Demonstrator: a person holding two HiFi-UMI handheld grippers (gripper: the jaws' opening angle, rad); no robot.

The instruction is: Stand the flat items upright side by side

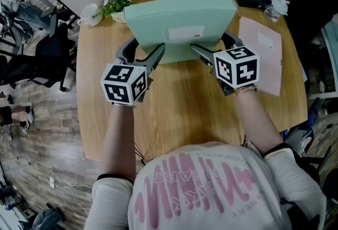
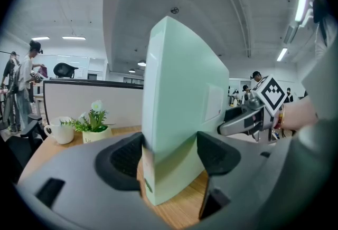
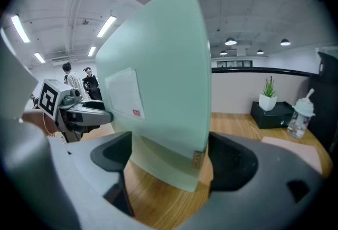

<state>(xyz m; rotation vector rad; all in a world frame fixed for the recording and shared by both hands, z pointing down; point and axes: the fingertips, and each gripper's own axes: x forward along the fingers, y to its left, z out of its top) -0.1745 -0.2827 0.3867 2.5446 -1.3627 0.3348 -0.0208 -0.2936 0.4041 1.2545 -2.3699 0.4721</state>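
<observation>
A pale green flat rectangular box (image 1: pixel 179 23) is stood upright on the wooden table (image 1: pixel 179 102). Its left end is clamped by the left gripper (image 2: pixel 169 154). Its right end is straddled, seemingly unpressed, by the wide-spread right gripper (image 3: pixel 169 156).

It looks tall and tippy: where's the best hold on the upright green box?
Low at either short end, coming in from that end and pinching across its thickness: the green box stands on its long edge, thin and tall.

Mint-green box (image 1: pixel 179 26), white label (image 1: pixel 186 32); light wood-grain worktop (image 1: pixel 179 97); pale pink sheet (image 1: pixel 264 55); marker cubes (image 1: pixel 124 84) black-and-white square-patterned.
</observation>
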